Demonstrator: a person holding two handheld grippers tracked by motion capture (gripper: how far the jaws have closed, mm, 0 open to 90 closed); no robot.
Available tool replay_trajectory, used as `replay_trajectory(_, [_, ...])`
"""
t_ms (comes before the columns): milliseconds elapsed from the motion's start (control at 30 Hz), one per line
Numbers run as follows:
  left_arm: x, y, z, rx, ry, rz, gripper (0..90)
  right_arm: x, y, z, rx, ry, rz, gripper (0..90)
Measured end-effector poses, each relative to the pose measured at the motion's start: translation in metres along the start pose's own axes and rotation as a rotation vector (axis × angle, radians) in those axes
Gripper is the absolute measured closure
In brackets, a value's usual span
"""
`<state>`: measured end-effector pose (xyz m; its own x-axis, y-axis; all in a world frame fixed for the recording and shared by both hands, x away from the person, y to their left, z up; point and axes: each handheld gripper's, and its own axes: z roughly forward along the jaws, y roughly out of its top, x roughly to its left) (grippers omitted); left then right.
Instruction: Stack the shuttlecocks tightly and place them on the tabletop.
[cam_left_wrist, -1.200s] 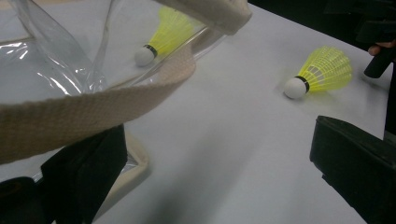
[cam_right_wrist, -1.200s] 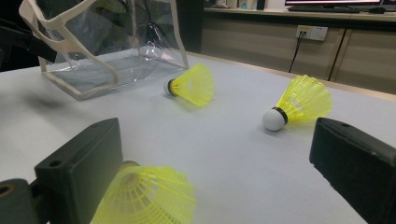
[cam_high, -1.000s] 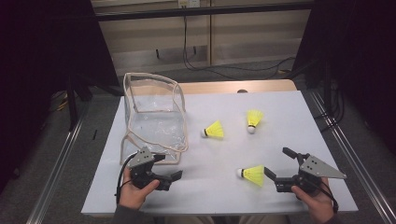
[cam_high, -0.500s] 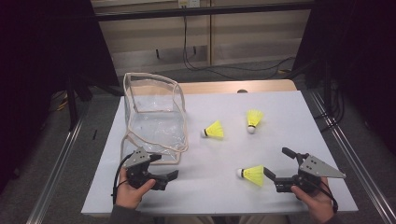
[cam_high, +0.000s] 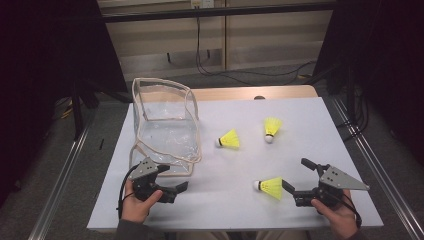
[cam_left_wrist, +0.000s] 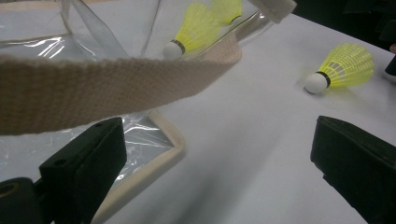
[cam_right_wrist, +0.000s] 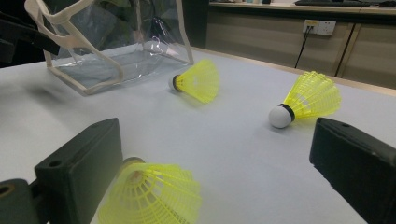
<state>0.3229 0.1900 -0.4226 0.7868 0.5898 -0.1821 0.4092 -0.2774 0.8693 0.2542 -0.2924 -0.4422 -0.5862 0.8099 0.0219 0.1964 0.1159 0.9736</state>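
Beside the clear bag (cam_high: 162, 127), our left gripper (cam_high: 172, 189) has slipped back toward the table's near edge since a second ago, jaws spread and empty. Our right gripper (cam_high: 292, 192), jaws wide, flanks the nearest yellow shuttlecock (cam_high: 270, 187), right of the bag; we judge the pickup comes next.

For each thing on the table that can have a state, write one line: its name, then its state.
Bag: open at the top, empty, standing on the table.
Near shuttlecock: on its side, at the open right gripper, not gripped.
Middle shuttlecock: on its side.
Far shuttlecock: cork resting on the table.
Left gripper: open, beside the bag's strap.
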Motion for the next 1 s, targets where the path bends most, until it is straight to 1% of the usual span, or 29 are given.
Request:
replay_trajectory(67, [0.001,-0.001,-0.001,-0.006,0.003,-0.008,3.5,0.000,0.000,0.000,0.002,0.000,-0.001,2.0])
replay_trajectory(233, [0.003,0.000,-0.004,-0.019,0.011,0.001,3.5,0.000,0.000,0.001,0.011,0.004,-0.003,2.0])
replay_trajectory(333, [0.004,-0.001,-0.005,-0.027,0.017,-0.004,3.5,0.000,0.000,0.001,0.021,0.005,-0.004,2.0])
replay_trajectory(633, [0.006,-0.001,-0.005,-0.029,0.027,-0.005,3.5,0.000,0.000,0.004,0.043,0.014,-0.006,1.9])
replay_trajectory(800, [0.008,-0.002,-0.006,-0.030,0.027,-0.009,3.5,0.001,0.000,0.005,0.044,0.023,-0.004,1.9])
replay_trajectory(1000, [0.011,-0.003,-0.007,-0.027,0.039,-0.008,3.5,0.001,0.000,0.006,0.052,0.028,-0.004,1.9])
